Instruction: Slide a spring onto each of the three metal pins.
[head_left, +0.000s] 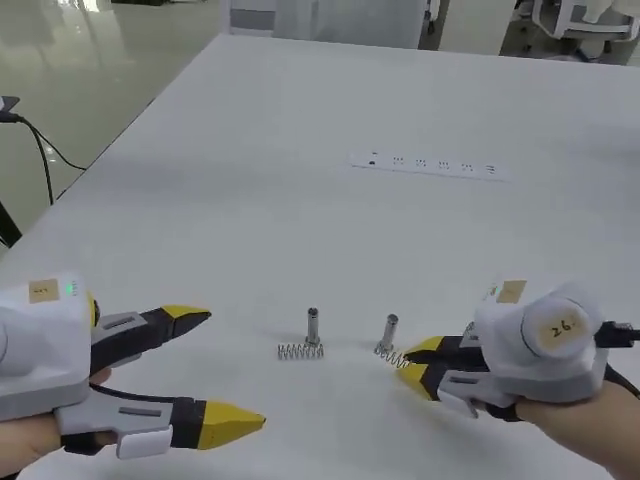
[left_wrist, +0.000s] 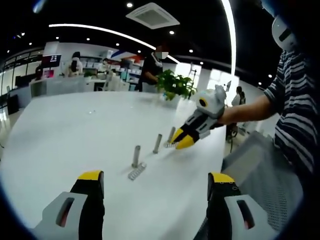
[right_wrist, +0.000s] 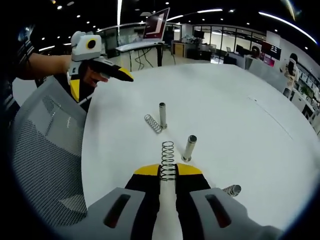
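Closest to me, my right gripper (right_wrist: 168, 171) is clenched on a spring (right_wrist: 168, 150), pinching its lower coils so the rest juts out past the tips. I judge this to be the step of carrying that spring to the nearest pin (right_wrist: 189, 148), which stands upright just beside it on the table (head_left: 300, 180). Next I would need to raise the spring above the pin's top, line the coil up with it, and lower it before letting go. A second pin (right_wrist: 162, 115) stands farther on, with a loose spring (right_wrist: 152, 123) lying flat at its foot. A third pin (right_wrist: 231, 190) sits beside my right gripper; whether it carries a spring I cannot tell. My left gripper (head_left: 215, 368) hangs wide open, holding nothing, well apart from the pins.
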